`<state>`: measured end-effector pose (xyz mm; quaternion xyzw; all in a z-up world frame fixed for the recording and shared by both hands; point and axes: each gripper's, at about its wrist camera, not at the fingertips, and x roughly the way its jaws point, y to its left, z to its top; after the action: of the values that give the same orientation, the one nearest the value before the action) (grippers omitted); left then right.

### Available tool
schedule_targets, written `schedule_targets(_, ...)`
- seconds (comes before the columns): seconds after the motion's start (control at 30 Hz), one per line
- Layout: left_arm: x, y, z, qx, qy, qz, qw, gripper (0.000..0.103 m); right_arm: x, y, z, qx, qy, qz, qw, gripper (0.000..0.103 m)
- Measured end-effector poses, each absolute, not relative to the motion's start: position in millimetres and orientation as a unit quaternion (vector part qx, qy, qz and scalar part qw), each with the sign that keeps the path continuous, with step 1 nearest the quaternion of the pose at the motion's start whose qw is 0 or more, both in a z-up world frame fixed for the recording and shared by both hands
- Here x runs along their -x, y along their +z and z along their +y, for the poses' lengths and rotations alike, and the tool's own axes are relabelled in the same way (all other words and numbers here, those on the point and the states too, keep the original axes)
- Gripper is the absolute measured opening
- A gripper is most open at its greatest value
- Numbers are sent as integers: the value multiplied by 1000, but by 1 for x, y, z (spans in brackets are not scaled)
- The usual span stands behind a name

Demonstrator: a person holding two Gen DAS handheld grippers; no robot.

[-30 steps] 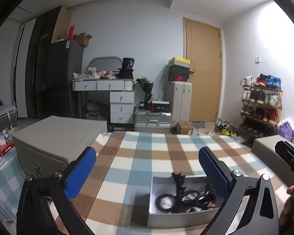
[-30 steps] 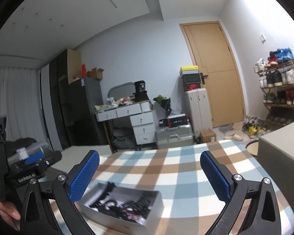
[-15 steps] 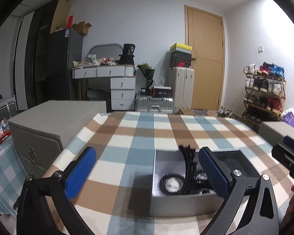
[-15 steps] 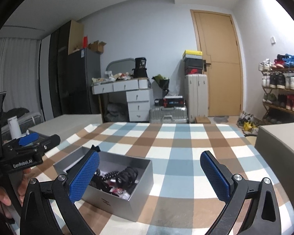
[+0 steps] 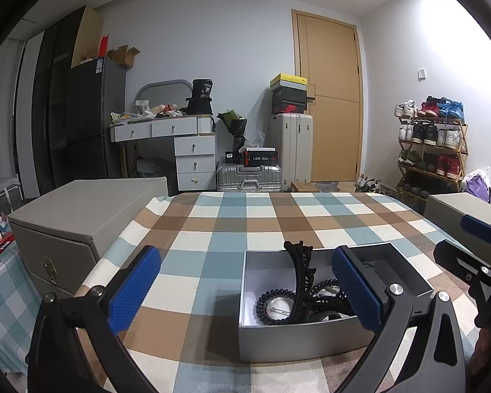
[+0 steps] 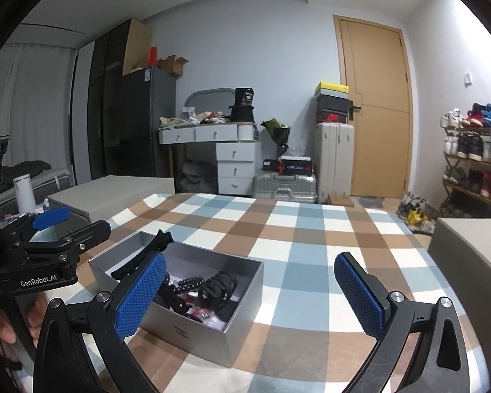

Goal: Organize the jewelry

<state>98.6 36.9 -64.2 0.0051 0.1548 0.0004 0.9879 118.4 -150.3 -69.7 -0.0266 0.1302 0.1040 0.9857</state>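
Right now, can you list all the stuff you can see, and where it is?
box: one, silver, open, on the cloth, near left
hair claw: one, black, sticking up out of the box
coil hair ties: a few, black, inside the box
tablecloth: one, blue, brown and white checks
grey cases: two, at either side of the cloth
door: one, tan, far wall
shoe rack: one, far right
left hand-held gripper: blue pads, open
right hand-held gripper: blue pads, open

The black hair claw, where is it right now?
The hair claw stands on end in the open grey box on the checked tablecloth, by the coiled hair ties, between both open grippers.
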Motion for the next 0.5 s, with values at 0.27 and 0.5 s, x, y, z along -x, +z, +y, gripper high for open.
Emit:
schedule_targets(0.27,-99,-64,37,-5,1,155,988,102,-118,-70,-150,27,104,130,986,103)
schedule_targets(0.5,-98,-63,38,-3,19,155,988,102,-118,-70,-151,27,104,130,986,103)
